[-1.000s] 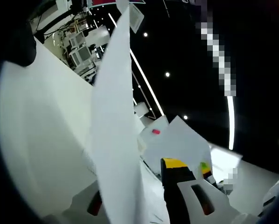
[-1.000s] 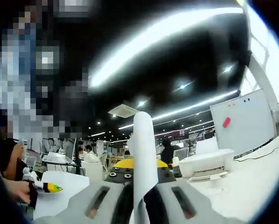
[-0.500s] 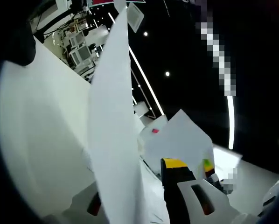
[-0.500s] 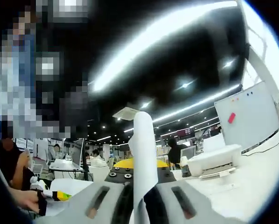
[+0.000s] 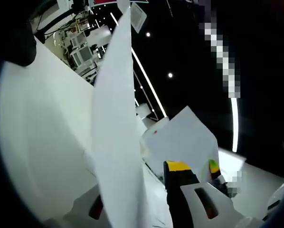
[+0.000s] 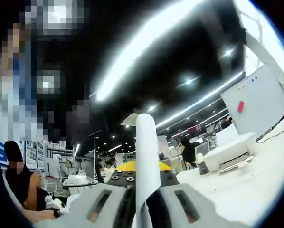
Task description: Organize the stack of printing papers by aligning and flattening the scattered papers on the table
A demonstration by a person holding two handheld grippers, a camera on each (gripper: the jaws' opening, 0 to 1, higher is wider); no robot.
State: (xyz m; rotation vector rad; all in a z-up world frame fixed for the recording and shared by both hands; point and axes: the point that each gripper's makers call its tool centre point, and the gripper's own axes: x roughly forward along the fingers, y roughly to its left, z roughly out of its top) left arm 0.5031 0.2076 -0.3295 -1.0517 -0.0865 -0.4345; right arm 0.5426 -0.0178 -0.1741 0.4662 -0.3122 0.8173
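Paper sheets (image 5: 114,142) stood edge-on between the jaws of the left gripper (image 5: 146,209), rising as a tall white blade up the left gripper view; the jaws were clamped on them. A broad white surface (image 5: 42,142) spread to the left of that blade. Behind, the other gripper, yellow-topped (image 5: 179,167), sat low in the view against more white paper (image 5: 182,140) that it appeared to hold up.

In the right gripper view the right gripper (image 6: 142,209) had its jaws closed on a curled white sheet edge (image 6: 147,156), which rose upright from between them. A whiteboard (image 6: 256,102) with a red magnet (image 6: 240,106) stood at the right, above a white printer (image 6: 230,151) on a white table (image 6: 246,190). Seated people worked at desks at the left (image 6: 23,175), and a long ceiling light (image 6: 146,45) crossed overhead.
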